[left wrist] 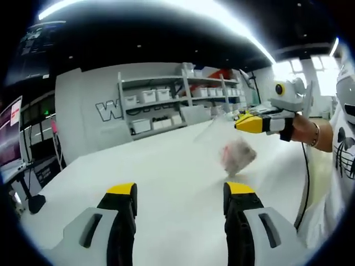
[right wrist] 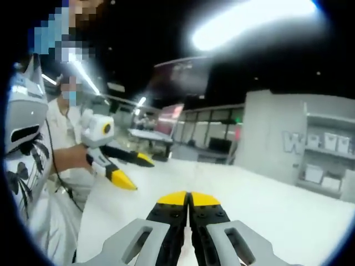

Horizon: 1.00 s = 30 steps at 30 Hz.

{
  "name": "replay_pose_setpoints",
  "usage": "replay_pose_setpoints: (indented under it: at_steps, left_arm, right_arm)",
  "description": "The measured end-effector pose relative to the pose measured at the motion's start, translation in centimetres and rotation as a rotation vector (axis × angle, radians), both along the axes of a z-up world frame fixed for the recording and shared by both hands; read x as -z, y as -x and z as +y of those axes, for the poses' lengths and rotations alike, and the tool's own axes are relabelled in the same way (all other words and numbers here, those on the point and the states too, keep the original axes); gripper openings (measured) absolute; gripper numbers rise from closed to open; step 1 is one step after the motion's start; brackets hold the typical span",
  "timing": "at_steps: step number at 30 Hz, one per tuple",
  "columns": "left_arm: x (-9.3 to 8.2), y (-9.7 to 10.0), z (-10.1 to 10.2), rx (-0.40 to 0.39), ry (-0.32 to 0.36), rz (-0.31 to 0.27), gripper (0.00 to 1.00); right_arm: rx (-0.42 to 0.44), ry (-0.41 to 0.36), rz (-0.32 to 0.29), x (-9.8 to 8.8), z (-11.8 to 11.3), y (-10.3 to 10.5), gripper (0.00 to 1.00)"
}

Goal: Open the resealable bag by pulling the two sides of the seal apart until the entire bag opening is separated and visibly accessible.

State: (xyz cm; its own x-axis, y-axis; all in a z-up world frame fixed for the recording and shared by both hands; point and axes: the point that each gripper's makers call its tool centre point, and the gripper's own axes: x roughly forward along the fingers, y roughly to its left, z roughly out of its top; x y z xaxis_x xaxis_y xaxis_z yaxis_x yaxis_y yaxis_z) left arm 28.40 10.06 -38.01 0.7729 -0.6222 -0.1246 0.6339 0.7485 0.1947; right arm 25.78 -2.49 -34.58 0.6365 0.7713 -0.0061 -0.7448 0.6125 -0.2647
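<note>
Left gripper view, left claw (left wrist: 180,194) agape over table (left wrist: 166,160), right claw (left wrist: 239,123) raised, pinching bag (left wrist: 230,147).

— What stands behind the white table (left wrist: 166,166)?

— A grey wall (left wrist: 89,111) with large white letters, partly hidden. Beside it, a shelving unit (left wrist: 177,100) holds rows of white bins (left wrist: 148,96) on several levels.

— And to the side?

— Dark monitors (left wrist: 11,138) sit at the edge of the left gripper view. Overhead, a long ceiling light (right wrist: 249,22) glares. A person in a white printed shirt (right wrist: 33,166) stands at the table.
</note>
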Motion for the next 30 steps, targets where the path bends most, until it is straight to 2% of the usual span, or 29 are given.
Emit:
replay_pose_setpoints:
  at_steps: [5, 9, 14, 18, 21, 26, 28, 30]
  left_arm:
    - [0.2, 0.7, -1.0, 0.044, -0.030, -0.029, 0.51]
    - [0.0, 1.4, -1.6, 0.078, -0.062, -0.066, 0.45]
    - [0.1, 1.6, -1.8, 0.086, -0.080, -0.069, 0.45]
    - [0.5, 1.5, -1.6, 0.071, -0.137, -0.087, 0.45]
    - [0.7, 1.4, -1.5, 0.067, -0.171, -0.100, 0.44]
    - [0.7, 1.3, -1.7, 0.075, -0.186, -0.120, 0.41]
    - [0.8, 1.3, -1.6, 0.072, -0.208, -0.142, 0.39]
    - [0.6, 1.4, -1.5, 0.079, -0.246, -0.191, 0.34]
  right_arm:
    - [-0.044, 0.049, -0.014, 0.7, 1.2, 1.0, 0.00]
    - [-0.097, 0.071, 0.019, 2.0, 2.0, 1.8, 0.00]
    - [-0.138, 0.089, 0.039, 2.8, 2.8, 2.2, 0.00]
    - [-0.167, 0.109, 0.044, 3.1, 3.2, 2.4, 0.00]
    - [-0.222, 0.161, 0.053, 3.8, 3.9, 3.1, 0.00]
    - [-0.240, 0.199, 0.032, 4.0, 4.8, 3.1, 0.00]
    - [-0.237, 0.199, 0.028, 4.0, 4.9, 2.9, 0.00]
    - [-0.240, 0.190, 0.040, 4.1, 4.9, 2.8, 0.00]
